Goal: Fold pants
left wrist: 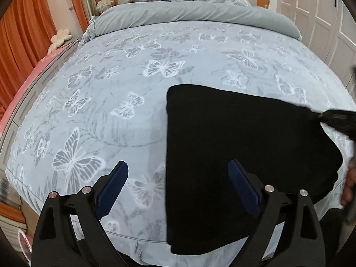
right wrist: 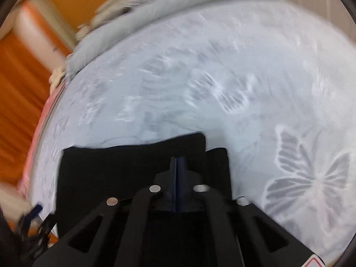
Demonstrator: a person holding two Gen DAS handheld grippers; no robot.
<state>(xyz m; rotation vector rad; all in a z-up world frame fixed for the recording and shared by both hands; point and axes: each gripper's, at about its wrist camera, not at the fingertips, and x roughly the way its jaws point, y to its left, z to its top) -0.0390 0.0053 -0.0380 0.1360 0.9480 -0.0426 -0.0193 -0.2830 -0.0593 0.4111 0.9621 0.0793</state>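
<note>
Pants (left wrist: 233,155) lying folded, black, at near edge of bed (left wrist: 133,77). Right gripper (right wrist: 176,162) pinching shut on pants, left gripper (left wrist: 178,173) hanging apart, empty. Pulling slowly and low, judging best for keeping layers squared.

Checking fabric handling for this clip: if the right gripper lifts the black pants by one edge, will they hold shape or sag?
The black pants probably sag: they drape flat on the bedspread. Folded layers may slide apart. The right gripper, blades together, seems to pinch only one edge.
</note>
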